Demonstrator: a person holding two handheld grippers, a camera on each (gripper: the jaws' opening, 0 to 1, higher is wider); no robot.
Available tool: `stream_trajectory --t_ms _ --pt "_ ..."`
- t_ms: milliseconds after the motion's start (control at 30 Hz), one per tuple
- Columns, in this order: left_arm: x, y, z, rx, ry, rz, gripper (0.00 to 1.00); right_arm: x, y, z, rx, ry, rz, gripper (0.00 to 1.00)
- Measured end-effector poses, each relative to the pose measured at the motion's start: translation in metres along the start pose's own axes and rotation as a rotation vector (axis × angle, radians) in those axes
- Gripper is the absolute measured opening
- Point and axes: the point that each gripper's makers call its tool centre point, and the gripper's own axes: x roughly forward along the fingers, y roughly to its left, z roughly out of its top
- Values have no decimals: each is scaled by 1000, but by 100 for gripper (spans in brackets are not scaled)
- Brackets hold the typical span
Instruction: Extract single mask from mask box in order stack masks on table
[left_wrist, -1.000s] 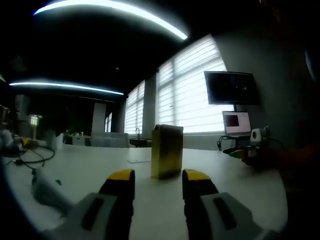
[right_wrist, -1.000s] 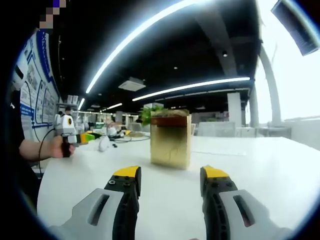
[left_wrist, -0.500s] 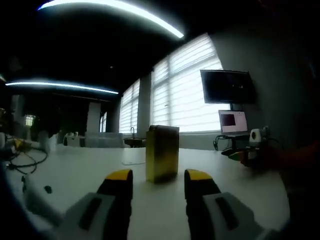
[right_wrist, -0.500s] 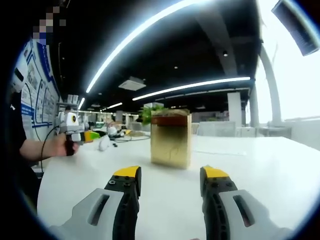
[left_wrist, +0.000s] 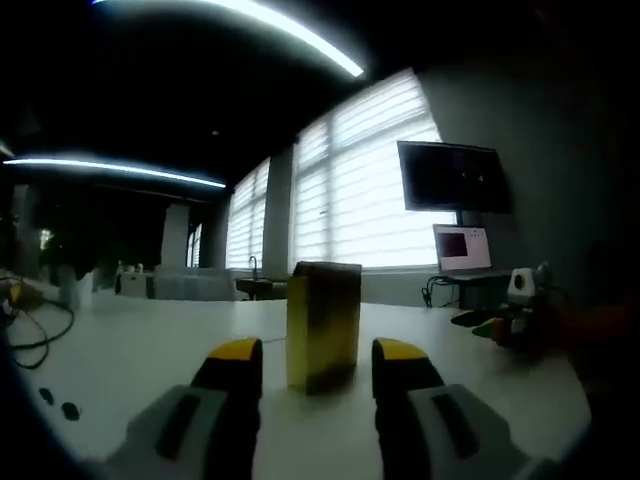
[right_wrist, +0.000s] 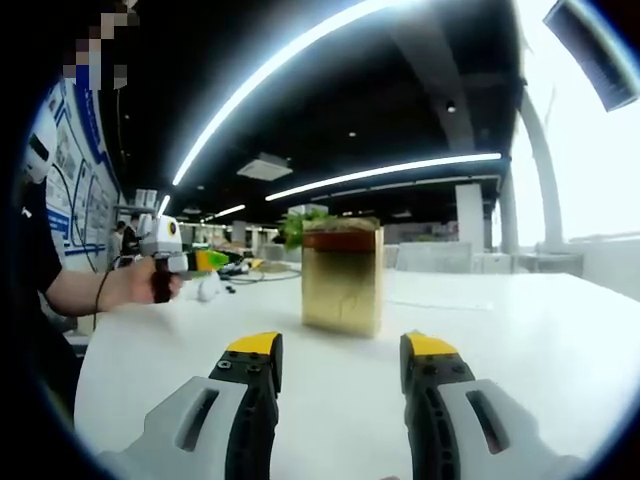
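**Both grippers facing the mask box, jaws apart**

The mask box (right_wrist: 342, 279) is standing upright on the white table (right_wrist: 520, 330) — a gold carton, well ahead of the right gripper (right_wrist: 342, 362), whose yellow-tipped jaws are gaping wide with nothing between them. In the left gripper view the same mask box (left_wrist: 322, 325) is sitting much nearer, just beyond the left gripper (left_wrist: 310, 362), which is also holding its jaws wide and empty. The other gripper is showing at the edge of each view (gripped in a person's hand): the left one (right_wrist: 190, 262) at the left of the right gripper view, the right one (left_wrist: 508, 322) — dim — at the right of the left gripper view. A monitor (left_wrist: 448, 176) is hanging beside the bright blinds (left_wrist: 350, 190).
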Motion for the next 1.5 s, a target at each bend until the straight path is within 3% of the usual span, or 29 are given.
stream_trajectory --t_ms 267,467,767,1167,1333,1500 --pt "20 -1 -1 16 -6 -20 47 1 4 1 -1 -1 3 44" --pt "38 8 0 -31 -22 -2 47 1 4 0 -4 5 4 44" --pt "67 18 -14 22 3 6 48 1 3 -1 -1 8 1 44" --pt "94 13 -26 32 18 -38 50 2 2 -2 3 12 -1 43" --pt "104 24 -29 -8 3 -47 51 1 1 -2 3 11 1 43" --pt "118 16 -34 -20 1 -112 52 1 2 -2 0 12 3 43"
